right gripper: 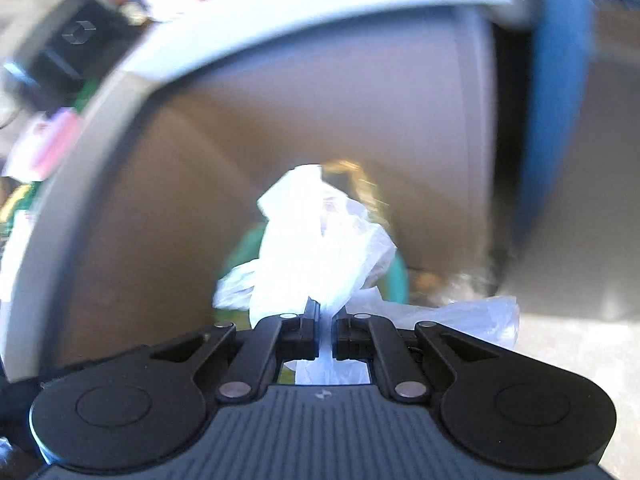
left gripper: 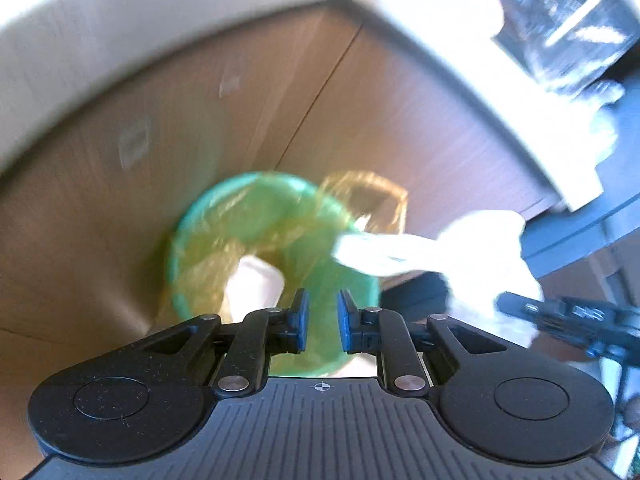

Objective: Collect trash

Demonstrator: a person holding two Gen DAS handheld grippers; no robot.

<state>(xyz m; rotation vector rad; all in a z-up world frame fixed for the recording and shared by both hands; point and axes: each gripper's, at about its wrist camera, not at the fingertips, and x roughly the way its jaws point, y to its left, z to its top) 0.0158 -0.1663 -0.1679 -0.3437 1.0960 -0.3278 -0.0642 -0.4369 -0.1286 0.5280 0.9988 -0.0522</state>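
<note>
A green trash bin (left gripper: pixel 256 232) lined with a yellow-tinted clear bag (left gripper: pixel 368 200) stands on the floor against a wooden cabinet. Something white (left gripper: pixel 256 284) lies inside it. My left gripper (left gripper: pixel 323 320) hangs just above the bin's near rim, jaws a little apart and empty. My right gripper (right gripper: pixel 328 330) is shut on a crumpled white plastic bag (right gripper: pixel 320 240) and holds it over the bin (right gripper: pixel 398 276). That bag also shows in the left wrist view (left gripper: pixel 472 252), with the right gripper (left gripper: pixel 560 316) at its lower right. Both views are blurred.
A wooden cabinet front (left gripper: pixel 240 112) rises behind the bin under a pale countertop edge (left gripper: pixel 120 20). A blue upright panel (right gripper: pixel 556 100) stands at the right. Cluttered items (right gripper: pixel 48 144) lie at the far left.
</note>
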